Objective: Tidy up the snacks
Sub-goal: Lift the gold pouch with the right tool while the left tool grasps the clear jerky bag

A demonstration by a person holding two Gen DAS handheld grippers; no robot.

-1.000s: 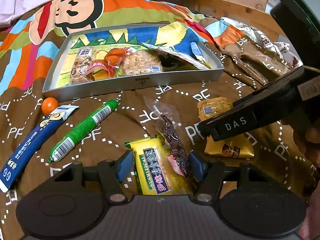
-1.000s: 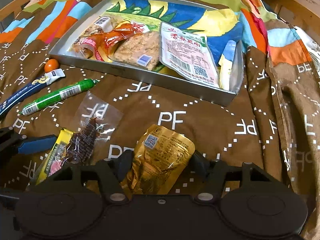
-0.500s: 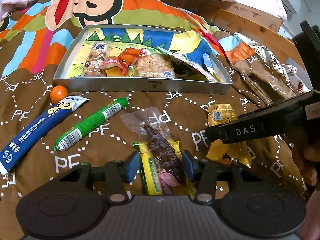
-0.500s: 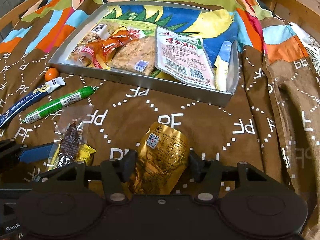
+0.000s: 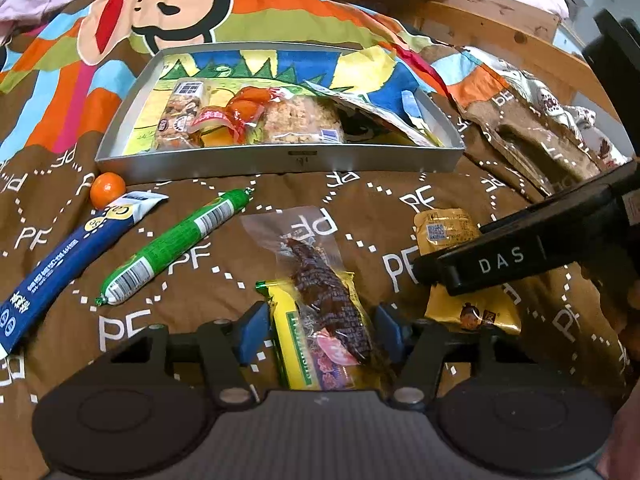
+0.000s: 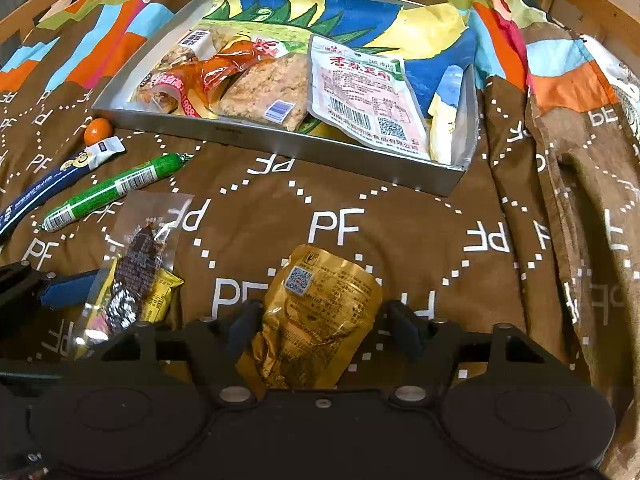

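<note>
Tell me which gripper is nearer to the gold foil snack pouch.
Right. The right gripper straddles the gold foil pouch, jaws opening with the pouch between them. The left gripper sits beside it, around the yellow packet and the clear dark-snack packet.

Soft even light; sharp centre; fisheye-bent, dark edges.
</note>
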